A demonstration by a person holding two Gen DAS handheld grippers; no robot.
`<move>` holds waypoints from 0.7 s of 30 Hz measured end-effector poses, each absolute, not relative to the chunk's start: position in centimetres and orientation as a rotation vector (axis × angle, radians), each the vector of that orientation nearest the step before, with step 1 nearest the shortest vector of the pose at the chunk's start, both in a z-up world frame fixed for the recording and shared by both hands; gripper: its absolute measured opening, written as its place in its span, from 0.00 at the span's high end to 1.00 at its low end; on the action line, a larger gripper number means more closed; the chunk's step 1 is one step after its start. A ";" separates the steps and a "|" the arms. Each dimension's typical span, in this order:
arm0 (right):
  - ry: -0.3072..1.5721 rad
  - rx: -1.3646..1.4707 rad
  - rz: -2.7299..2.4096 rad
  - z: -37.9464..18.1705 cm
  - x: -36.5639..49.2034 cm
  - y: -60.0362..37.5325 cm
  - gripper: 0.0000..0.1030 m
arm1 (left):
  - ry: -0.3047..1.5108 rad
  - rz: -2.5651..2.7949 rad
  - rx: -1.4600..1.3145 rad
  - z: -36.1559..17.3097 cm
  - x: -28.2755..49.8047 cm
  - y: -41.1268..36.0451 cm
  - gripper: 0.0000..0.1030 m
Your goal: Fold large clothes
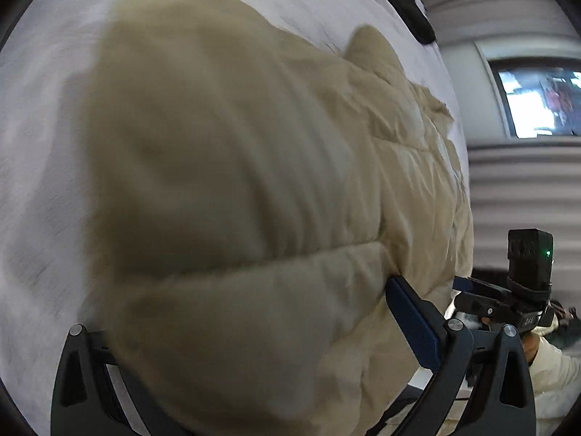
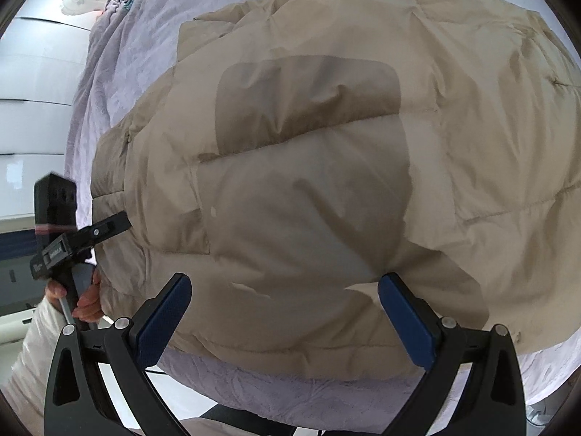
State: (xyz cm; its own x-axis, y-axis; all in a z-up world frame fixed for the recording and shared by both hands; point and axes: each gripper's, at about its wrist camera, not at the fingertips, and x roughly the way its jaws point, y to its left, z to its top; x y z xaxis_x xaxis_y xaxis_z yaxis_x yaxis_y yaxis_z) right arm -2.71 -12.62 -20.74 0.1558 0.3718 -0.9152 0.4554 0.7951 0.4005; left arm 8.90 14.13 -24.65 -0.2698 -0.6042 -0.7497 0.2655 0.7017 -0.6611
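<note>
Lying puffy on the bedsheet [image 2: 109, 83] — beige quilted jacket [image 2: 326, 167], creased.

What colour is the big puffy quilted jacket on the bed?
The puffy quilted jacket is beige, a sandy tan. The right wrist view shows it best.

Bed surface largely covered by the puffy beige jacket [image 2: 308, 181]. Bare lilac bedspread [image 2: 254, 388] is left along the near edge. Dark item [image 1: 406, 3] lies at the far edge.
</note>
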 end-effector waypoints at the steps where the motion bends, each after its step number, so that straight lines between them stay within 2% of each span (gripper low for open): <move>1: 1.452 0.710 -0.070 -20.8 -2.7 -12.6 0.00 | 1.658 -0.853 -0.279 -25.2 9.1 13.5 0.01; 2: 1.454 0.708 -0.072 -20.8 -2.6 -12.6 0.00 | 1.666 -0.842 -0.272 -25.6 9.3 13.1 0.04; 4: 1.456 0.704 -0.073 -20.7 -2.5 -12.7 0.00 | 1.659 -0.857 -0.266 -25.8 9.4 12.5 0.33; 5: 1.455 0.705 -0.071 -20.6 -2.5 -12.7 0.00 | 1.666 -0.879 -0.303 -25.8 9.4 12.6 0.59; 6: 1.452 0.708 -0.067 -20.5 -2.5 -12.8 0.00 | 1.679 -0.891 -0.371 -25.6 9.5 12.8 0.68; 8: 1.445 0.722 -0.058 -20.0 -2.6 -13.2 0.00 | 1.661 -0.884 -0.398 -24.7 9.4 13.1 0.74; 14: 1.365 0.754 -0.088 -18.3 -3.4 -15.5 0.00 | 1.588 -0.879 -0.424 -19.1 8.3 12.5 0.75; 15: 1.335 0.755 -0.109 -18.1 -3.5 -16.0 0.07 | 1.582 -0.867 -0.408 -18.4 8.2 12.1 0.75; 16: 1.287 0.766 -0.137 -17.8 -3.8 -17.0 0.27 | 1.578 -0.849 -0.382 -17.4 8.0 11.5 0.75; 17: 1.270 0.782 -0.157 -17.9 -3.8 -17.6 0.42 | 1.577 -0.839 -0.371 -16.8 7.8 11.1 0.75; 18: 1.259 0.811 -0.170 -18.3 -3.7 -18.3 0.71 | 1.574 -0.826 -0.357 -15.9 7.6 10.3 0.75; 19: 1.245 0.850 -0.158 -19.0 -3.6 -18.9 0.81 | 1.571 -0.815 -0.340 -14.9 7.3 9.5 0.75; 21: 1.222 0.879 -0.124 -20.3 -3.0 -19.4 0.84 | 1.564 -0.799 -0.307 -13.4 6.9 7.7 0.75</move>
